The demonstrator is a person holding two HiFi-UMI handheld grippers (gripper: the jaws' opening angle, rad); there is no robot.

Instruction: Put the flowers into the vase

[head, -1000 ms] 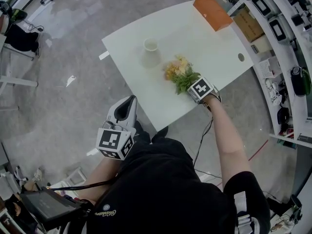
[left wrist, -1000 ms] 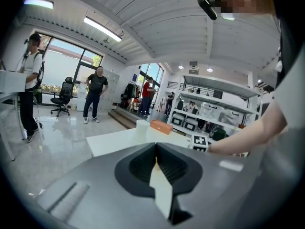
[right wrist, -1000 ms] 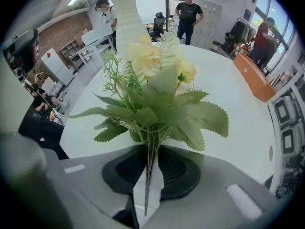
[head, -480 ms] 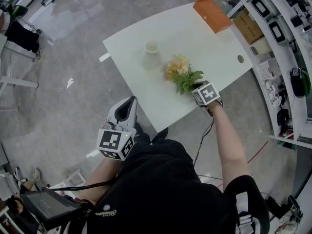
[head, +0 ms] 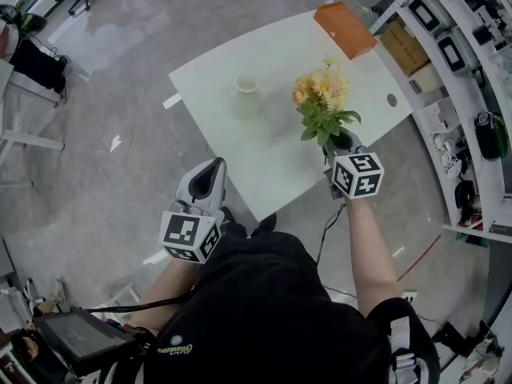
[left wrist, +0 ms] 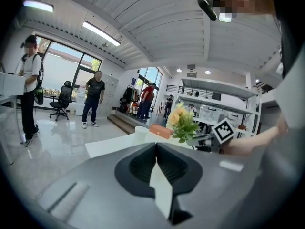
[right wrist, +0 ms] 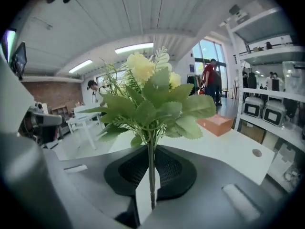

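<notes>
A bunch of yellow and peach flowers (head: 323,101) with green leaves stands upright above the white table (head: 264,162). My right gripper (head: 339,141) is shut on its thin green stem (right wrist: 151,175); the jaws have just been closing with that stem between them. In the right gripper view the leaves (right wrist: 152,104) fill the middle. The white vase (head: 246,86) stands on the table to the left of the bouquet, apart from it, and shows small in the left gripper view (left wrist: 140,130). My left gripper (head: 208,178) hangs shut and empty off the table's near edge.
An orange box (head: 346,24) lies at the table's far corner. A small round hole (head: 392,99) is in the tabletop at the right. Shelves with appliances (head: 468,50) line the right side. Several people (left wrist: 94,99) stand across the room.
My right gripper has lifted the bouquet off the table and tipped it from lying to upright. The left gripper has stayed where it was.
</notes>
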